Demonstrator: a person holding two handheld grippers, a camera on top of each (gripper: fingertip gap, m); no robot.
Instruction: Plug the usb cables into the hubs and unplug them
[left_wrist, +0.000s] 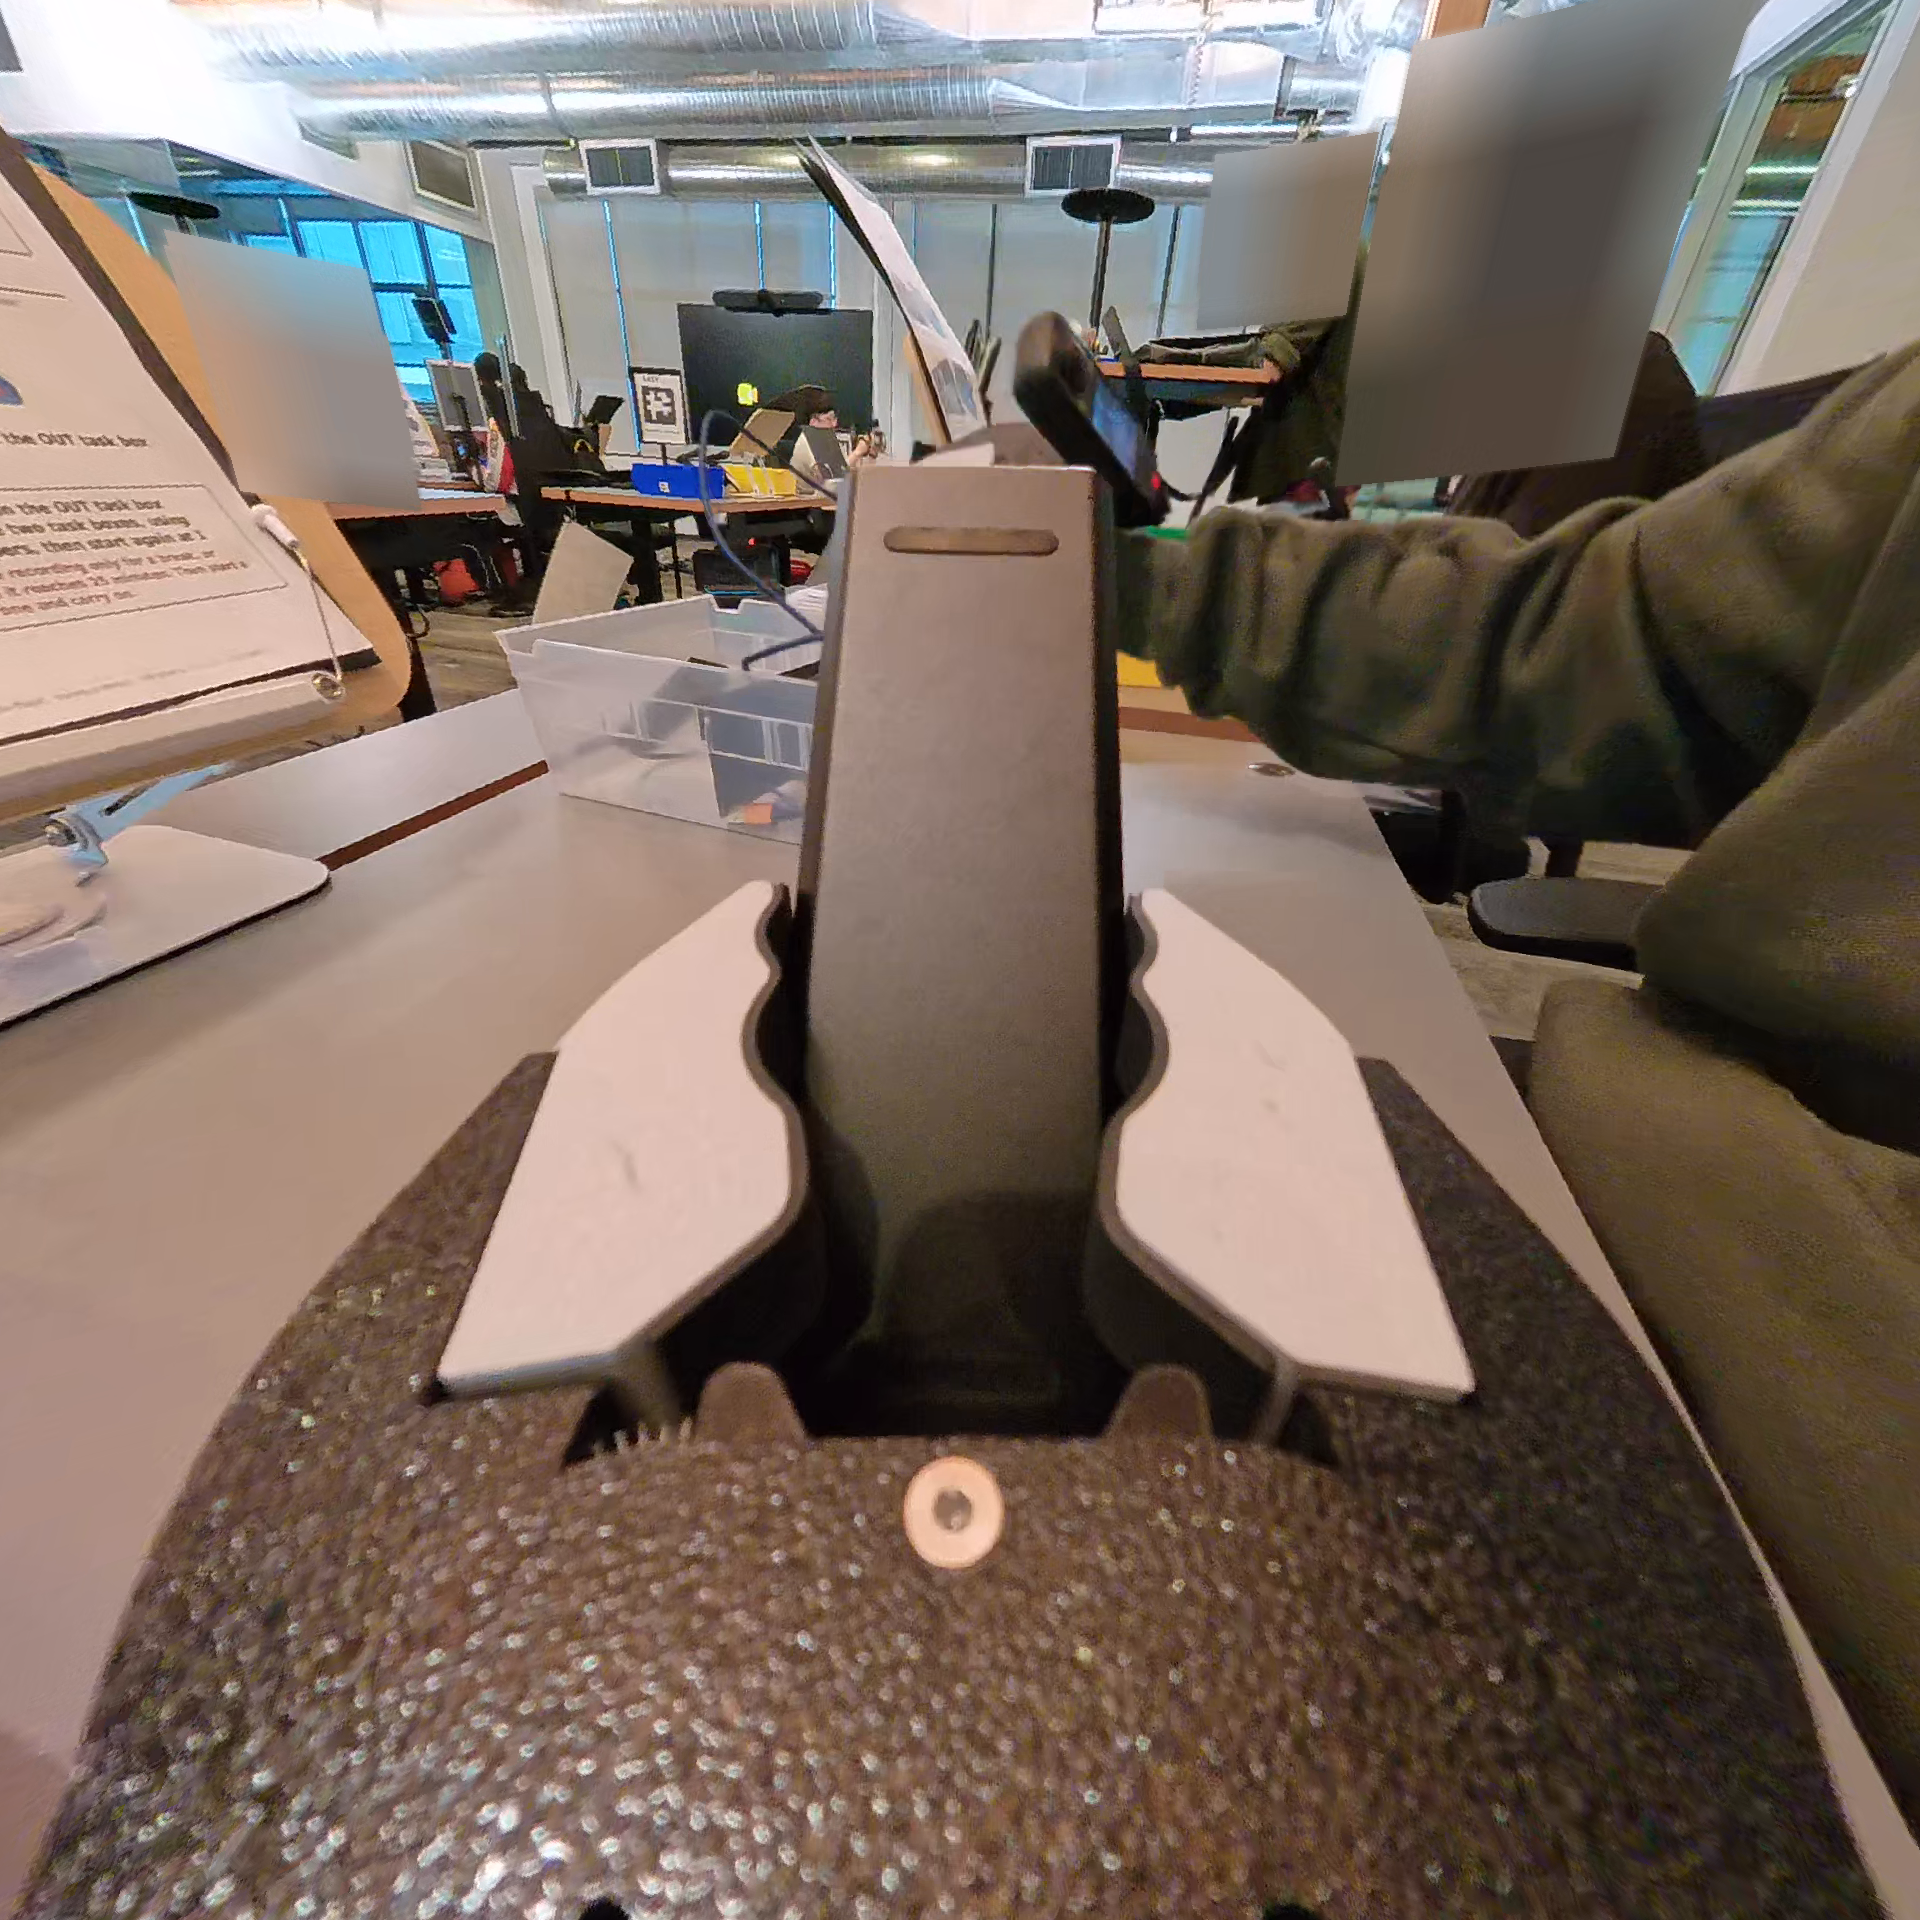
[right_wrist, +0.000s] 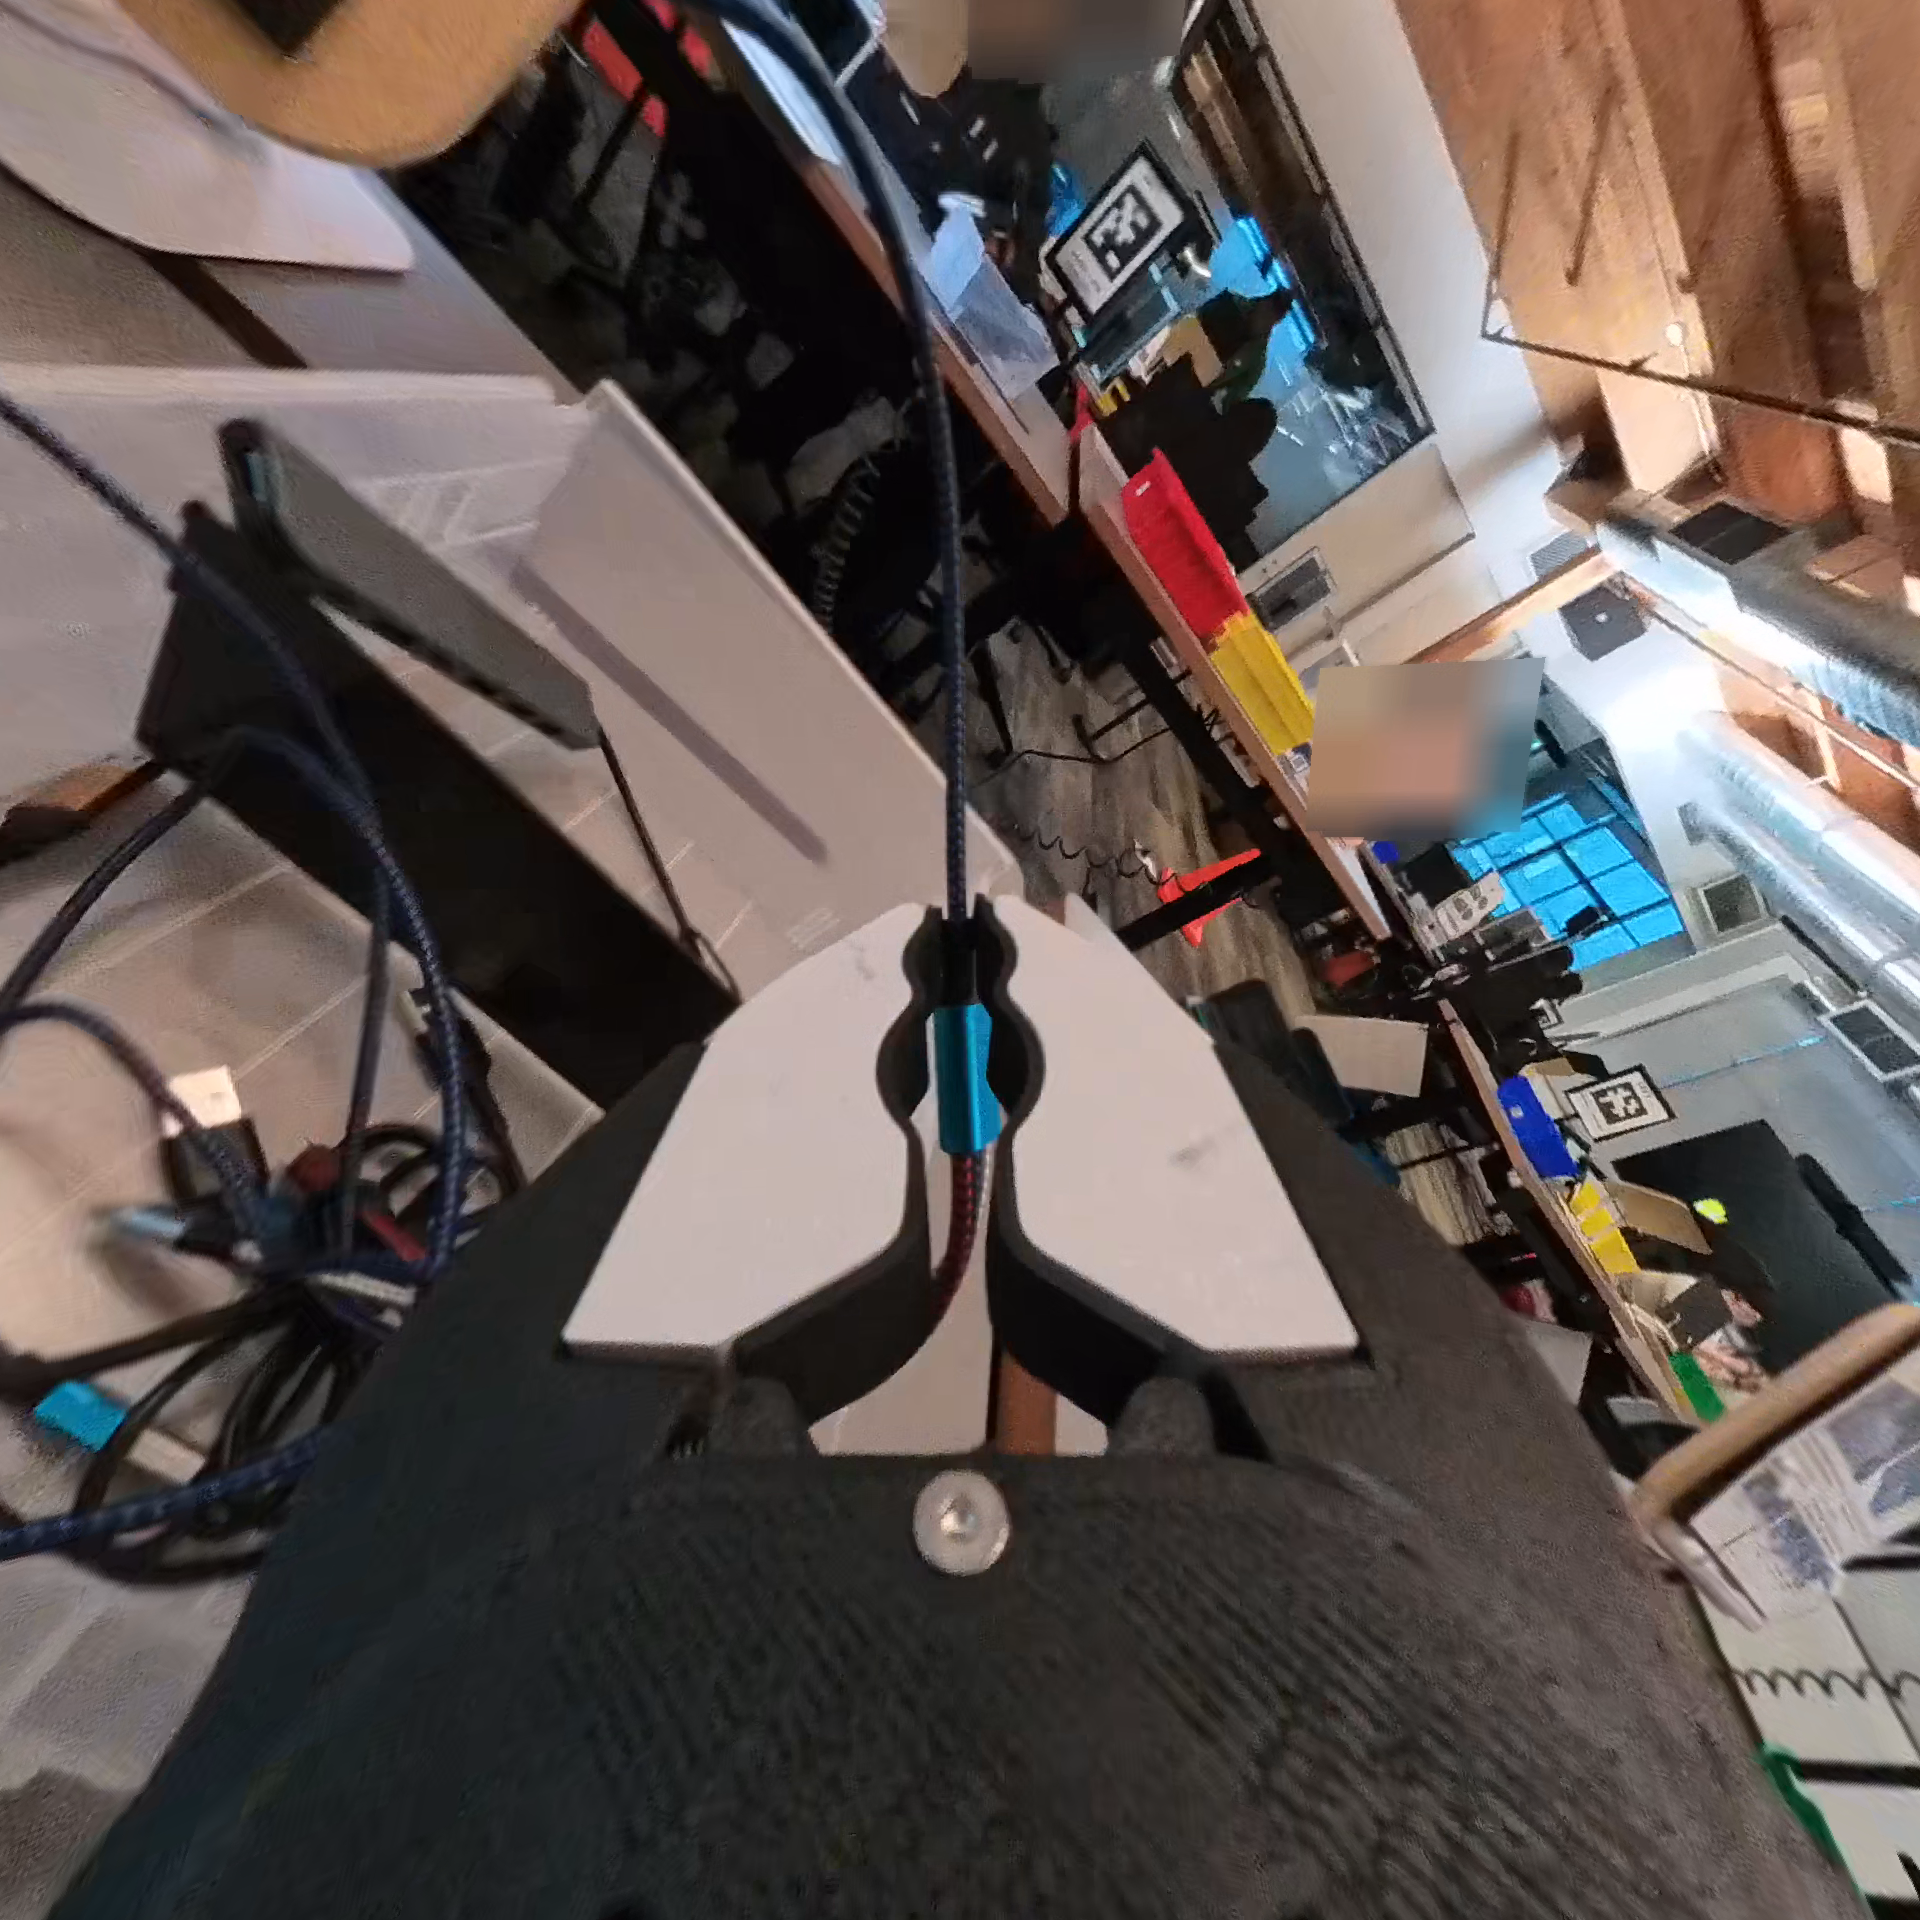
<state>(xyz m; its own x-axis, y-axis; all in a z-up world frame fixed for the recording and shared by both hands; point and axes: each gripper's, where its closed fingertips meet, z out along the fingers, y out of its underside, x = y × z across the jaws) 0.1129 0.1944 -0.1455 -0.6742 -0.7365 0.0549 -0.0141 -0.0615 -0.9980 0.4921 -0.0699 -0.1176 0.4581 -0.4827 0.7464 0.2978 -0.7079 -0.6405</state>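
My left gripper (left_wrist: 956, 914) is shut on a dark grey usb hub (left_wrist: 956, 748), a long bar that stands up between the white fingers (left_wrist: 644, 1143), with a slot near its top end. My right gripper (right_wrist: 964, 920) is shut on a dark blue braided usb cable (right_wrist: 940, 540), gripping its teal metal plug sleeve (right_wrist: 966, 1081). The cable runs up and away, and the plug tip is hidden between the jaws. A second dark hub (right_wrist: 416, 592) lies in the clear bin (right_wrist: 727, 675), above a tangle of cables (right_wrist: 260, 1247).
The grey table (left_wrist: 416, 1039) carries a paper stand (left_wrist: 135, 540) at the left and the clear bin (left_wrist: 623, 707) behind the hub. A person's olive sleeve (left_wrist: 1507, 644) reaches in from the right, holding a black device (left_wrist: 1091, 416). An office with desks lies beyond.
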